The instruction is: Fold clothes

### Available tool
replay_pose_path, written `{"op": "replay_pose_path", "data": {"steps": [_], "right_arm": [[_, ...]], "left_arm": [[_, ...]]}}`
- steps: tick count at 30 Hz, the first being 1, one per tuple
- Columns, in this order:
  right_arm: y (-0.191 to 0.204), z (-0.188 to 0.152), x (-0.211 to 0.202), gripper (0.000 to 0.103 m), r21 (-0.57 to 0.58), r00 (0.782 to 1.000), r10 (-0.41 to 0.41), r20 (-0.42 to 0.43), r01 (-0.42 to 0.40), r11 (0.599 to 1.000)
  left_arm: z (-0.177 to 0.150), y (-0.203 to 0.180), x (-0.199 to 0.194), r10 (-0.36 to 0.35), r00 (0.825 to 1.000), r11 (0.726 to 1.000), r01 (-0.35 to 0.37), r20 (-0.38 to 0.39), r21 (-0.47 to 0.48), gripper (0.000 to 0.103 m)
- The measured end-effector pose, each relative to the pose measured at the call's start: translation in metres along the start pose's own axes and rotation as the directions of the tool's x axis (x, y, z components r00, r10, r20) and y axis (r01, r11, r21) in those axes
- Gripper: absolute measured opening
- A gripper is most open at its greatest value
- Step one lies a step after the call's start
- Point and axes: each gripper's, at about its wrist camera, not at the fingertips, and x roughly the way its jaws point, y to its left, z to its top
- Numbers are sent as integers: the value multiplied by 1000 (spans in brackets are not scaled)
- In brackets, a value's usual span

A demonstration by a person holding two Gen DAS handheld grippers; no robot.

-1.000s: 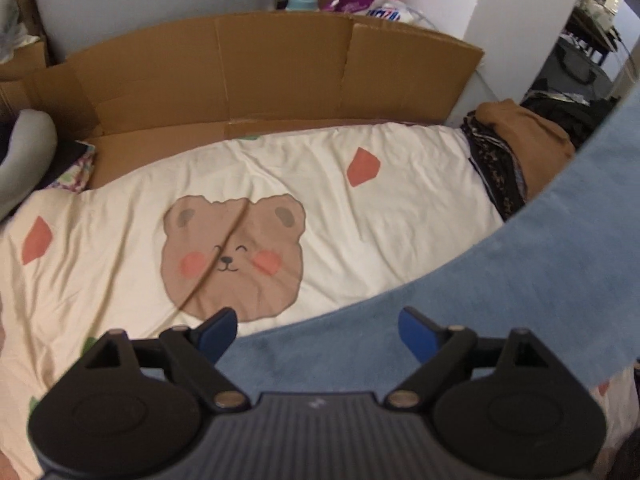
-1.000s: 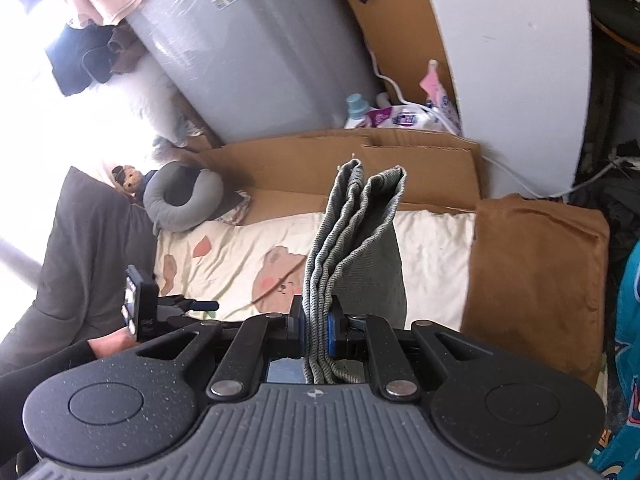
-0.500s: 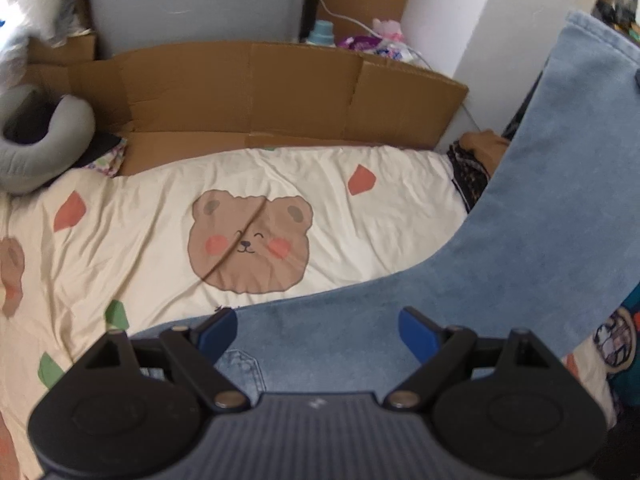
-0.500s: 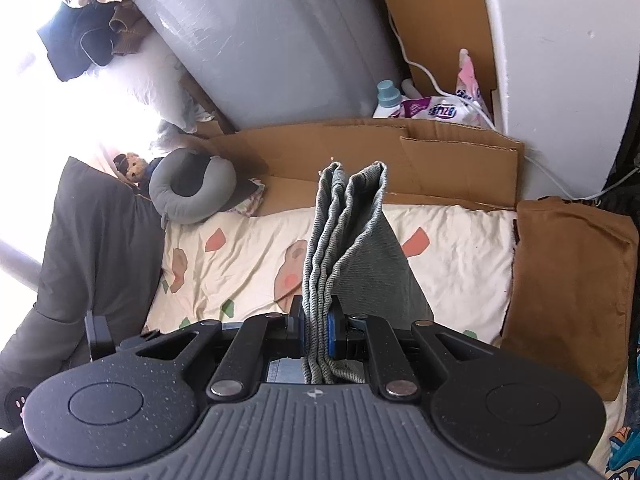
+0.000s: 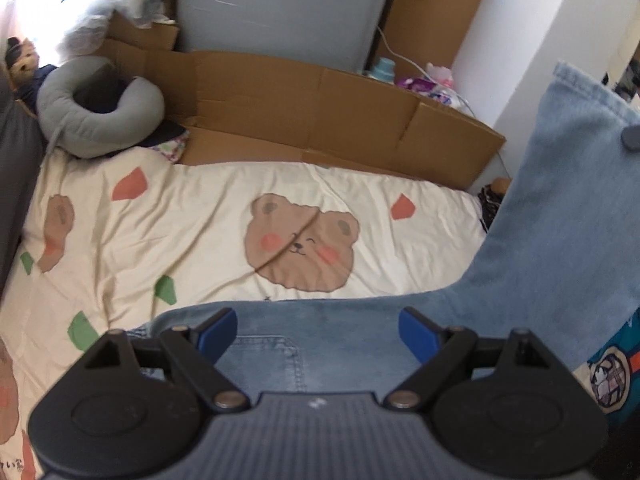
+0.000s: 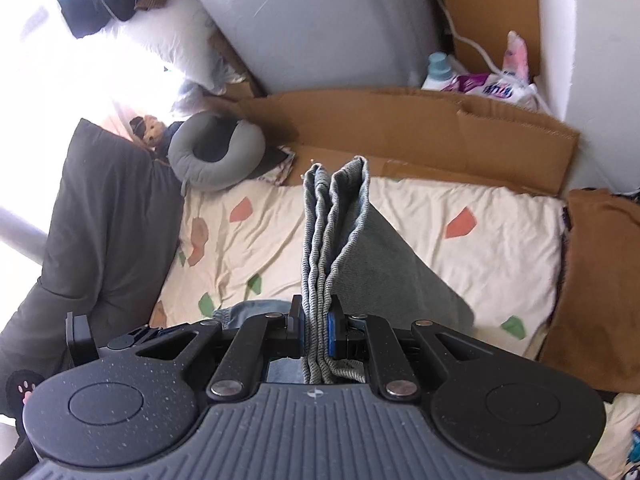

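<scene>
Jeans (image 6: 320,264) clamped in right gripper (image 6: 316,330)

Jeans (image 5: 360,344) on quilt (image 5: 200,240); cardboard (image 5: 320,116) behind; neck pillow (image 5: 96,112) far left

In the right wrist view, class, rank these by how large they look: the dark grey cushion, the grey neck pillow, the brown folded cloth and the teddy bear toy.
1. dark grey cushion
2. brown folded cloth, though nearness and the frame edge make its rank against the cushion unsure
3. grey neck pillow
4. teddy bear toy, clearly smallest
</scene>
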Motion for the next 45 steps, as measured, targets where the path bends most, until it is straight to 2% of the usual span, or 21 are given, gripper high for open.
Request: {"op": "replay_pose_path", "data": {"steps": [4,11,15,19,22,25,35,45], "right_arm": [[24,-5,22,9,-2,999,23,-26,-23,1000],[63,-12,62,9,-11,996,52,-66,-53,999],[78,-15,90,9,-2,993,71,-96,-72,997],[89,-22,118,9,10,987,99,-126,-98,995],[94,-25,137,9,24,984,119,-132,-117,993],[94,-30,154,9,58,984,129,-119,-123,991],[86,-56,222,9,172,986,151,-73,-137,976],[97,-76,305,10,226,962,238,-137,-204,953]], "left_arm": [[-2,13,-10,26,999,1000,-26,20,-1,90],[-3,39,-22,58,997,996,-54,58,-72,90],[-6,50,-27,64,996,997,-60,64,-58,90],[-5,75,-34,87,993,986,-74,81,-152,90],[-6,95,-35,96,992,968,-75,78,-239,90],[-9,106,-33,113,991,958,-90,70,-273,90],[-11,119,-25,117,992,952,-99,44,-290,90],[-26,146,-11,156,987,932,-156,-25,-327,90]]}}
